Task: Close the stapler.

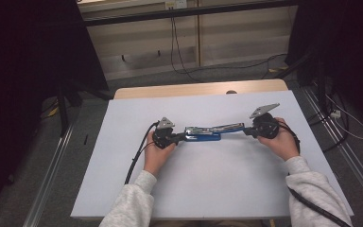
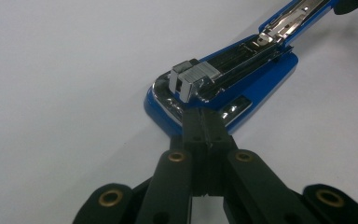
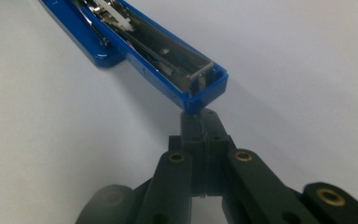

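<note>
Stapler (image 1: 208, 132), blue and opened flat, lies on the white tabletop (image 1: 217, 184); left tongs (image 2: 204, 122) and right tongs (image 3: 200, 122) are closed, touching its two ends.

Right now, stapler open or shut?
Open. The stapler lies swung flat on the table, base and top arm end to end, staple channel exposed.

The opened blue plastic stapler (image 2: 261, 79) looks glossy and smooth, its inner staple channel (image 3: 168, 51) bright, shiny metal. The white table cover (image 1: 208, 179) is matt and smooth; the black gripper jaws look matt plastic with brass-coloured rivets.
</note>
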`<state>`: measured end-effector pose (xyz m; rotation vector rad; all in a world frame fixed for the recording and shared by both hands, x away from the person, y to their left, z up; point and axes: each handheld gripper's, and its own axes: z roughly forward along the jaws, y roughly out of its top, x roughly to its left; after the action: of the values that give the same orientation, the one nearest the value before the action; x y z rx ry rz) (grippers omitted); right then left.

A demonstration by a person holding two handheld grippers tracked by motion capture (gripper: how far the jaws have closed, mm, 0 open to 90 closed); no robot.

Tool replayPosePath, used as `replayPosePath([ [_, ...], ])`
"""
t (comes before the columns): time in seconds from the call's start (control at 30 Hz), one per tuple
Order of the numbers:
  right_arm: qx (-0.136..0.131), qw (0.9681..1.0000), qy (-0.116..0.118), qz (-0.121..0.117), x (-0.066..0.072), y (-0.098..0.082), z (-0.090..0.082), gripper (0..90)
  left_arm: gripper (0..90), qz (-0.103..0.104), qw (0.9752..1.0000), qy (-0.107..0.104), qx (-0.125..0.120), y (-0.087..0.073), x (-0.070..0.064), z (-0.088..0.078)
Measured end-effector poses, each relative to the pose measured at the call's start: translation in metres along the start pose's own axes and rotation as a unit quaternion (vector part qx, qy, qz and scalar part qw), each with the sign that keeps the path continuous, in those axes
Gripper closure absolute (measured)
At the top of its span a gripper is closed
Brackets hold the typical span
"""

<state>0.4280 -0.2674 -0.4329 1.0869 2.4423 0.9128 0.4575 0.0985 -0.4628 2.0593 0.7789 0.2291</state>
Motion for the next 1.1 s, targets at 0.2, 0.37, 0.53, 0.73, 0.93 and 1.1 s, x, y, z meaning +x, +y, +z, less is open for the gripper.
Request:
replayPosePath([
  [0.2, -0.011, 0.9999, 0.005, -0.005, 0.004, 0.004, 0.001, 89.9, 90.0, 0.0, 1.0, -0.001, -0.002, 0.0, 0.0, 0.0],
  [0.37, -0.012, 0.9999, 0.007, -0.004, 0.005, 0.005, 0.002, 88.0, 90.0, -0.003, 1.0, -0.001, -0.002, -0.001, 0.002, -0.002],
  [0.53, -0.015, 0.9998, 0.012, 0.001, 0.006, 0.003, 0.003, 83.1, 86.8, -0.007, 1.0, 0.0, -0.005, -0.001, 0.003, -0.004],
  [0.73, -0.023, 0.9994, 0.02, 0.016, 0.009, 0.002, -0.001, 77.1, 72.6, -0.017, 0.9998, 0.006, -0.01, -0.002, 0.003, -0.01],
  [0.93, -0.033, 0.9989, 0.026, 0.021, 0.015, 0.005, -0.002, 63.6, 45.6, -0.022, 0.9997, 0.008, -0.012, 0.001, 0.001, -0.025],
  [1.1, -0.033, 0.9987, 0.034, 0.019, 0.021, 0.005, -0.002, 52.1, 29.4, -0.041, 0.9987, -0.003, -0.031, 0.001, 0.001, -0.035],
])
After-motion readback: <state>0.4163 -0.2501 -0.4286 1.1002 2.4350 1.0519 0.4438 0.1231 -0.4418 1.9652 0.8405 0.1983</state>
